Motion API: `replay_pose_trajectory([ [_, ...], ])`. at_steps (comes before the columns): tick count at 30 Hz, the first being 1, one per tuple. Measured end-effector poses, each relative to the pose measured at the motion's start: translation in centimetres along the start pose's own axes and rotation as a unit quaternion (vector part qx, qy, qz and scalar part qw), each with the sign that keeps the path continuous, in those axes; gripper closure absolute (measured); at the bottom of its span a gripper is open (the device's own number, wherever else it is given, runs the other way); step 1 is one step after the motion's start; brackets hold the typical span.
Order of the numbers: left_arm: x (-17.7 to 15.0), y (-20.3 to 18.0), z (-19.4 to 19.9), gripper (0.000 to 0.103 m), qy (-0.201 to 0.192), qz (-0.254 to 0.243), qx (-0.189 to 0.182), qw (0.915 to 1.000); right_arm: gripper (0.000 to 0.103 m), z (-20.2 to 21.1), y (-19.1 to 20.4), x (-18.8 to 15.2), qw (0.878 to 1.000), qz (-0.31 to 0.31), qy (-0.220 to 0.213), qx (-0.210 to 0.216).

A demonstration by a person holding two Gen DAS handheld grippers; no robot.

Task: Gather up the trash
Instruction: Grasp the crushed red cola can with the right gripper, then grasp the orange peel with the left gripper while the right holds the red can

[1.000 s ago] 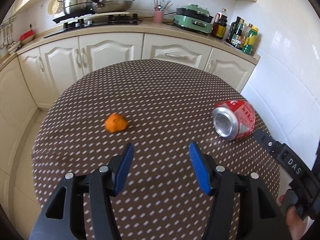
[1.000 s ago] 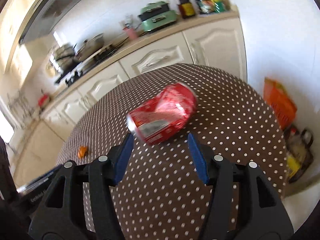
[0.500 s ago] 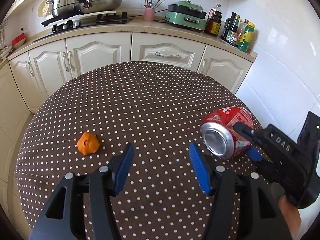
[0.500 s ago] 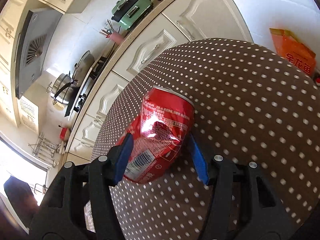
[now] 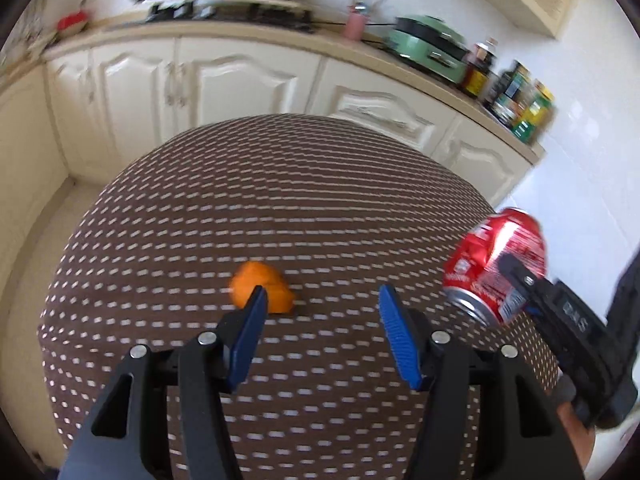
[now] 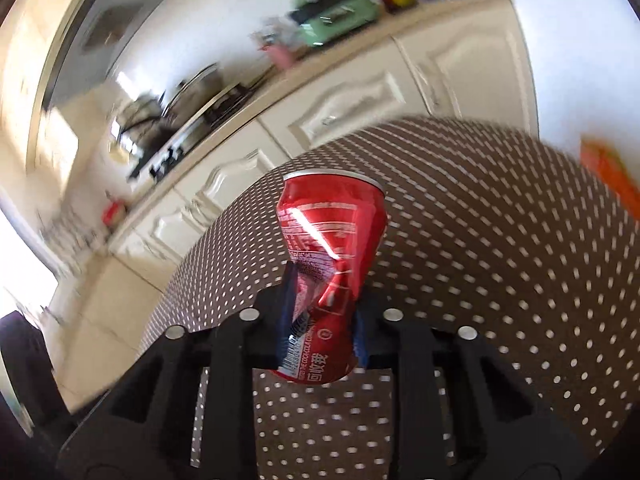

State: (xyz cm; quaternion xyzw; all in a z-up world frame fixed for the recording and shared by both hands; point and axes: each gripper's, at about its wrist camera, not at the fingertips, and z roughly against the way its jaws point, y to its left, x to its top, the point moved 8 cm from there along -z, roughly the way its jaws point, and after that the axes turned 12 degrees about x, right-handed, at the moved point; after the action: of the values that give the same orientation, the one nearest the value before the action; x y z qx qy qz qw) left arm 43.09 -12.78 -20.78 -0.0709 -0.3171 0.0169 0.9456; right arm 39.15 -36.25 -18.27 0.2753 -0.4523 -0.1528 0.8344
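Can [image 6: 332, 248] gripped — polka-dot table [image 5: 320, 208], kitchen cabinets [image 5: 224, 80]

bright daylight, strongest at the right view's left edge; both fisheye views bend at the rim, motion blur smears the cabinets [image 5: 248, 80] and counter [image 6: 224, 120].

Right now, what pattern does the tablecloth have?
Brown with small white dots; the tablecloth shows best in the right wrist view.
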Motion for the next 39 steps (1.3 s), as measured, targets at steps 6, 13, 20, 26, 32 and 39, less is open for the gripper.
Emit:
replay_pose_trajectory([
  [6, 0.1, 4.3, -1.9, 0.046, 0.039, 0.056, -0.015, 0.9976, 0.082, -2.3, 5.2, -1.3, 0.995, 0.094, 0.022, -0.011],
  [13, -0.1, 3.2, -3.1, 0.046, 0.037, 0.017, 0.004, 0.9991, 0.082, -4.1, 7.8, -2.6, 0.987, 0.157, 0.035, -0.025],
  [20, -0.5, 0.7, -3.8, 0.055, 0.012, -0.069, 0.063, 0.9956, 0.082, -4.2, 7.3, -2.3, 0.987, 0.158, 0.033, -0.028],
  [26, -0.3, 1.1, -3.6, 0.065, -0.004, -0.082, 0.078, 0.9935, 0.082, -4.2, 7.4, -2.7, 0.985, 0.164, 0.037, -0.026],
  [32, 0.0, 3.7, -0.4, 0.066, -0.036, -0.03, 0.048, 0.9977, 0.082, -3.6, 9.1, -3.5, 0.984, 0.173, 0.036, -0.014],
  [39, -1.0, 9.6, 4.1, 0.066, -0.07, 0.001, 0.062, 0.9956, 0.082, -3.8, 15.9, -7.5, 0.976, 0.205, 0.053, 0.042],
])
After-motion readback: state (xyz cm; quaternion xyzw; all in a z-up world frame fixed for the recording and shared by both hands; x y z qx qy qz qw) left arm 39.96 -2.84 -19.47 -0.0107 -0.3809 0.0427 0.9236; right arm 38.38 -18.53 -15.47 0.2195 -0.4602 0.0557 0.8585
